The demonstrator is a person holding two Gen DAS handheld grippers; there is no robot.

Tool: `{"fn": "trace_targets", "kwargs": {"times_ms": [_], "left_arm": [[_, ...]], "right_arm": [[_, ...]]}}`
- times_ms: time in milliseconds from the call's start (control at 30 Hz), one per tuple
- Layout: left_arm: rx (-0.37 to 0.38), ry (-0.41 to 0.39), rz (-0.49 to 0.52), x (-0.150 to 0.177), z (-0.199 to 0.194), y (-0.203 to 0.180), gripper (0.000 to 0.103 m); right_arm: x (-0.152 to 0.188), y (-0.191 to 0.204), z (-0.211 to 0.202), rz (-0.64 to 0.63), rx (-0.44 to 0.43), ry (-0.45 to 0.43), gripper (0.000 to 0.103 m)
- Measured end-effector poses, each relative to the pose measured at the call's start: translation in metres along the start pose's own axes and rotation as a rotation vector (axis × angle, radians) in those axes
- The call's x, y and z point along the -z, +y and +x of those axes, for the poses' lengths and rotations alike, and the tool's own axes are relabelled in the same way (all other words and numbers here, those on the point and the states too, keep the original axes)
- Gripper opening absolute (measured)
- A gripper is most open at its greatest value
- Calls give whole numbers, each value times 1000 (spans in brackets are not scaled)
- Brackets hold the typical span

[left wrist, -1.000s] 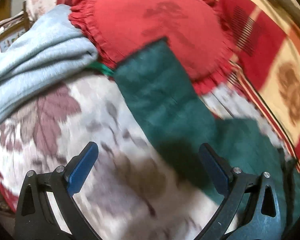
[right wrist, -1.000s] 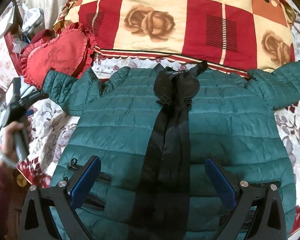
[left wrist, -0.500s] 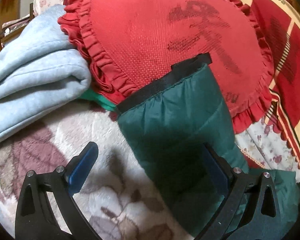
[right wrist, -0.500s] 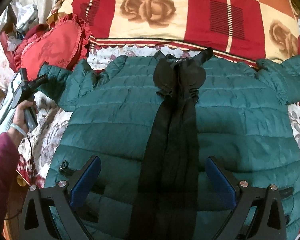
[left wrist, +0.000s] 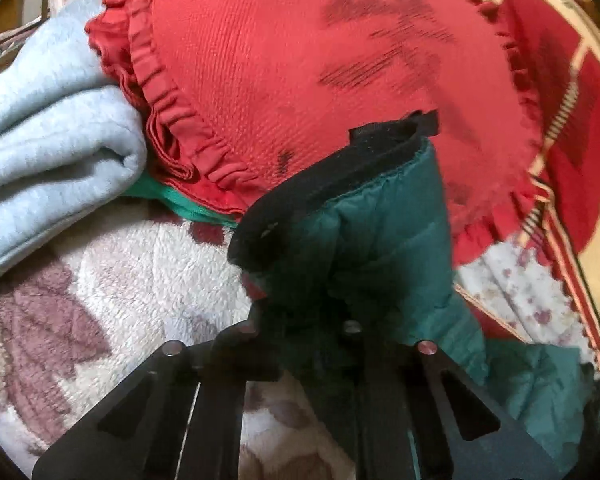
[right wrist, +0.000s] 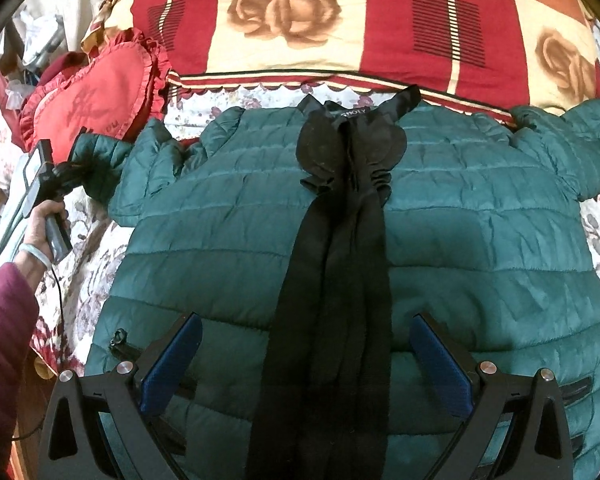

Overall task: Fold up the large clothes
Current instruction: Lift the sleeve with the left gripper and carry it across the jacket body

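The left gripper [left wrist: 300,320], spread a second ago, is now pinching the sleeve [left wrist: 380,240] by the red cushion [left wrist: 300,60]. The jacket [right wrist: 460,240] is lying flat on the bed, unfolded; right gripper [right wrist: 306,368] hovering spread.

Teal quilted puffer jacket [right wrist: 460,248] lies flat on the bed, front up, collar toward the pillow. Black placket strip [right wrist: 340,280] runs down the centre, black collar lining splayed open at the top. Both sleeves spread outward. The sleeve on the picture's left [right wrist: 100,160] ends in a black-edged cuff [left wrist: 340,168], bunched and lying against the red heart cushion. Zip pockets low on each side.
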State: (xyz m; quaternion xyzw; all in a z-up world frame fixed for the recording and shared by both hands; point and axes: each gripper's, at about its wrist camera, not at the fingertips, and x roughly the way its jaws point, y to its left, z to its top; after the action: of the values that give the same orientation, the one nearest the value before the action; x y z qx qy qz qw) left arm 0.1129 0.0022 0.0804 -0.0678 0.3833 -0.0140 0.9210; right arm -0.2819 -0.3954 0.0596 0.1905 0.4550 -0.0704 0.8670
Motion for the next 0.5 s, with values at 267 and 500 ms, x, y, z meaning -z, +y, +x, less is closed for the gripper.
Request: {"fn": "trace_targets", "kwargs": {"times_ms": [267,500], "left_arm": [[214,-9,52,7,-93,-17,6],[418,-24,162,26,-180,-96,6]], "right_arm": [[7,-2,-16,20,-22,-24,103],[16,-9,-45,48,-44,-72,103]]}}
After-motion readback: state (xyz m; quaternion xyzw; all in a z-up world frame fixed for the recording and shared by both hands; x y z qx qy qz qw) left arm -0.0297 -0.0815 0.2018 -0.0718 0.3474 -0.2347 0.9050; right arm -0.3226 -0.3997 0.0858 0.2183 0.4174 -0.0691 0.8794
